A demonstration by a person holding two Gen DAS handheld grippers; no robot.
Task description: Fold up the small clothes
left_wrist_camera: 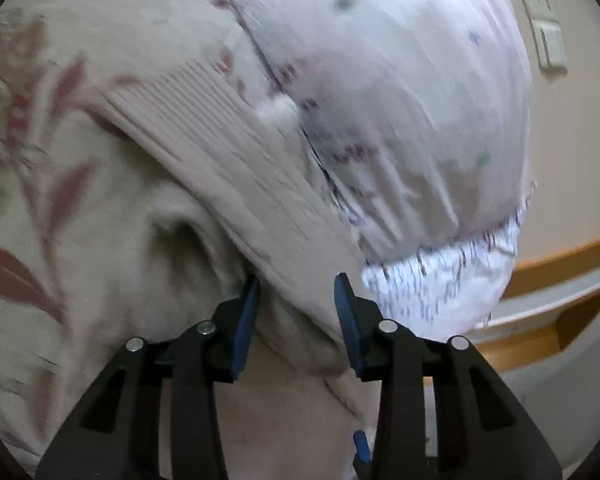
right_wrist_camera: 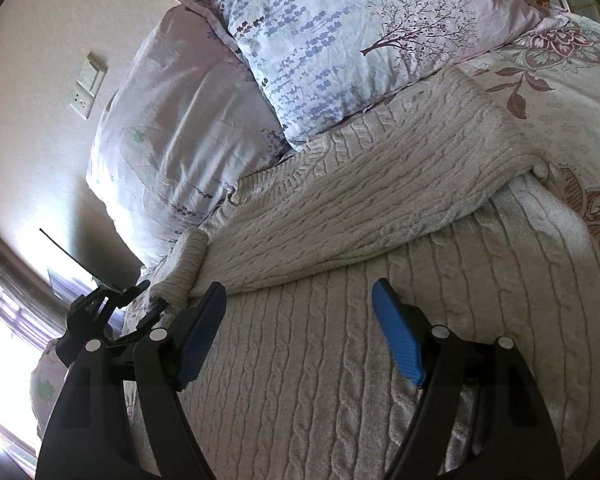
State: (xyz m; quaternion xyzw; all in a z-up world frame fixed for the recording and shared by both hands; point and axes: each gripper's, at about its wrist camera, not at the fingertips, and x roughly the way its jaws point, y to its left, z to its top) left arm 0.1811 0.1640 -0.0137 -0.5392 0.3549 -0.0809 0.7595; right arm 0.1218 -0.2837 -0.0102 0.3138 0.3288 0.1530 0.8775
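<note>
A cream cable-knit sweater (right_wrist_camera: 340,360) lies on the bed, one sleeve (right_wrist_camera: 372,208) folded across its body. My right gripper (right_wrist_camera: 300,332) is open just above the sweater's body, empty. My left gripper (left_wrist_camera: 296,316) has its jaws around the ribbed cuff (left_wrist_camera: 228,168) of the sweater; the blue pads stand partly apart with fabric between them. It also shows in the right wrist view (right_wrist_camera: 152,312) at the cuff (right_wrist_camera: 184,268). The left view is motion-blurred.
Two floral pillows (right_wrist_camera: 340,40) (right_wrist_camera: 172,132) lie at the head of the bed, beside the sweater. A floral bedspread (right_wrist_camera: 560,92) covers the bed. A wall with switch plates (right_wrist_camera: 88,84) is behind. A bright window (right_wrist_camera: 8,340) is at the left.
</note>
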